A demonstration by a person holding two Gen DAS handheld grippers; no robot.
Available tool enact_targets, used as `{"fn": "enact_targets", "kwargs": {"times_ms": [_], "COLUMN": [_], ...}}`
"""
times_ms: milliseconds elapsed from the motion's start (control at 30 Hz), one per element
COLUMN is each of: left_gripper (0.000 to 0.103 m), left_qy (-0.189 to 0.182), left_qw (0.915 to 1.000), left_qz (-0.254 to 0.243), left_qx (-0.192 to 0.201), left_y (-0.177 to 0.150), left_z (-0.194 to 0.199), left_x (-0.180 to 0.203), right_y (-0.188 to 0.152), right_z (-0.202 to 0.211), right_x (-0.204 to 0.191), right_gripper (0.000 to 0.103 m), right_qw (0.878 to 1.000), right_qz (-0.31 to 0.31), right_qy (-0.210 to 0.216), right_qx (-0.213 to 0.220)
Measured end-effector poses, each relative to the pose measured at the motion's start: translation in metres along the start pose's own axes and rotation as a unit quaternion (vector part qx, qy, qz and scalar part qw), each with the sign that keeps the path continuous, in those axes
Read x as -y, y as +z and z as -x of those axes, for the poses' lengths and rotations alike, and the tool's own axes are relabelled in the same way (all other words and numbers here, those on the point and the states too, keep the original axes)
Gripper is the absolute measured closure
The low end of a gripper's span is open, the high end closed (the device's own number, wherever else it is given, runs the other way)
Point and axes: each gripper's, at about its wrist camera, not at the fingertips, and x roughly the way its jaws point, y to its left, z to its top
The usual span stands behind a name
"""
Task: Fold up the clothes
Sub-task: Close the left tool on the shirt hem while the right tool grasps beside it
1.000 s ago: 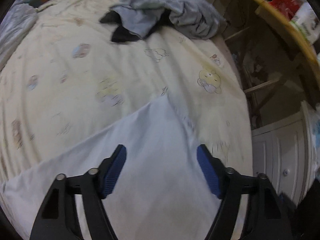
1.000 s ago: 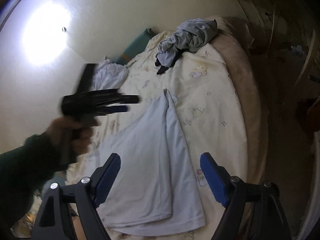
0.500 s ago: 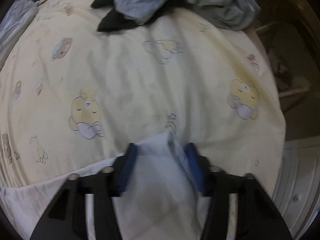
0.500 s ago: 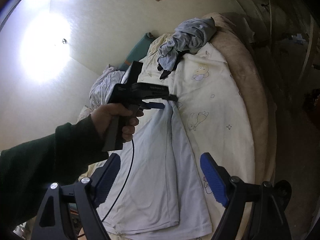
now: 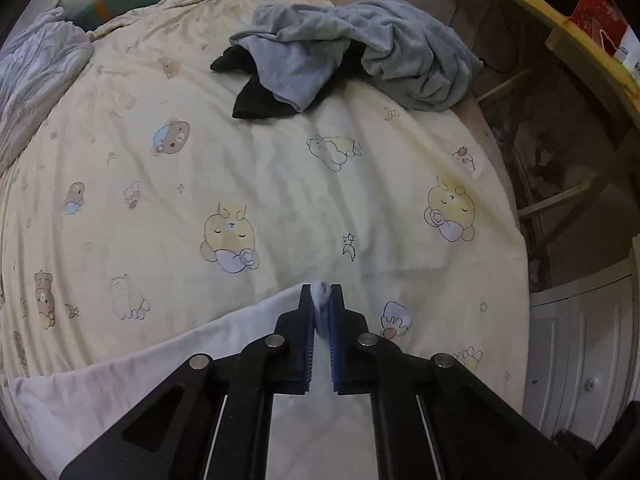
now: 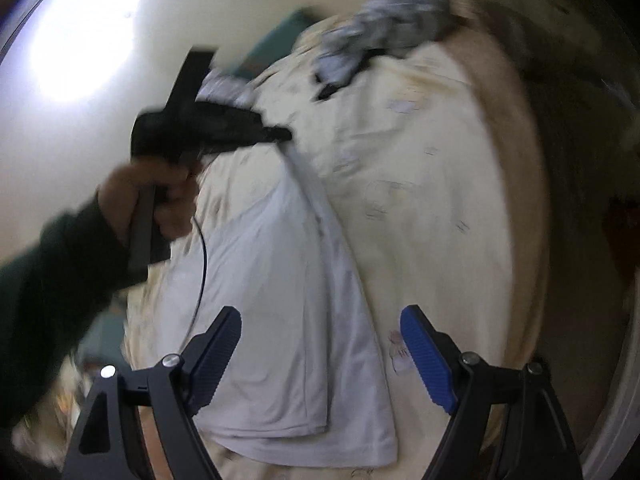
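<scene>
A pale bluish-white garment [image 6: 280, 304] lies flat on the cartoon-print bedsheet [image 5: 280, 184], folded lengthwise with its pointed end toward the far side. My left gripper [image 5: 321, 294] is shut on that pointed tip [image 5: 321, 291], a small bunch of cloth showing between the blue pads. In the right wrist view the left gripper [image 6: 280, 135] sits at the garment's far tip, held by a hand in a dark green sleeve [image 6: 52, 272]. My right gripper [image 6: 320, 340] hovers open above the garment's near hem, nothing between its fingers.
A heap of grey clothes [image 5: 360, 48] on a black item [image 5: 260, 100] lies at the far end of the bed. A crumpled white-grey cloth [image 5: 36, 68] sits far left. Wooden shelving [image 5: 560, 20] and a white cabinet [image 5: 580, 360] stand to the right of the bed.
My left gripper went forward along the garment to its pointed tip and closed on it. My right gripper shifted lower and turned; its view is now blurred and its jaws stay wide.
</scene>
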Motion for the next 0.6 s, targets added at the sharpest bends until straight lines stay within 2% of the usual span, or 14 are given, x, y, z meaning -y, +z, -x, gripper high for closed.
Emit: {"fn": "enact_targets", "kwargs": {"times_ms": [233, 300, 400, 433, 500, 533, 600], "left_gripper": [0.097, 0.097, 0.097, 0.097, 0.097, 0.097, 0.097], "left_qy": [-0.009, -0.012, -0.012, -0.010, -0.010, -0.011, -0.016], "left_qw": [0.9999, 0.9998, 0.9998, 0.9999, 0.9999, 0.9998, 0.9996], "left_qz": [0.009, 0.014, 0.013, 0.009, 0.011, 0.014, 0.020], "left_qx": [0.003, 0.003, -0.002, -0.004, -0.008, -0.009, -0.011], "left_y": [0.004, 0.006, 0.008, 0.008, 0.009, 0.009, 0.008], "left_z": [0.014, 0.017, 0.020, 0.019, 0.019, 0.018, 0.018], "left_x": [-0.008, -0.010, -0.012, -0.012, -0.015, -0.017, -0.019], "right_y": [0.035, 0.031, 0.012, 0.005, -0.004, -0.007, -0.014], "right_z": [-0.068, -0.078, -0.081, -0.081, -0.076, -0.073, -0.067], "right_x": [0.021, 0.025, 0.030, 0.030, 0.029, 0.028, 0.027], "right_gripper": [0.020, 0.021, 0.021, 0.027, 0.061, 0.096, 0.098], "right_qw": [0.990, 0.983, 0.975, 0.970, 0.969, 0.969, 0.971], "right_qz": [-0.004, -0.024, -0.054, -0.062, -0.067, -0.066, -0.064], "right_qy": [0.100, 0.129, 0.130, 0.135, 0.122, 0.110, 0.085], "right_qx": [-0.096, -0.127, -0.174, -0.191, -0.207, -0.210, -0.215]}}
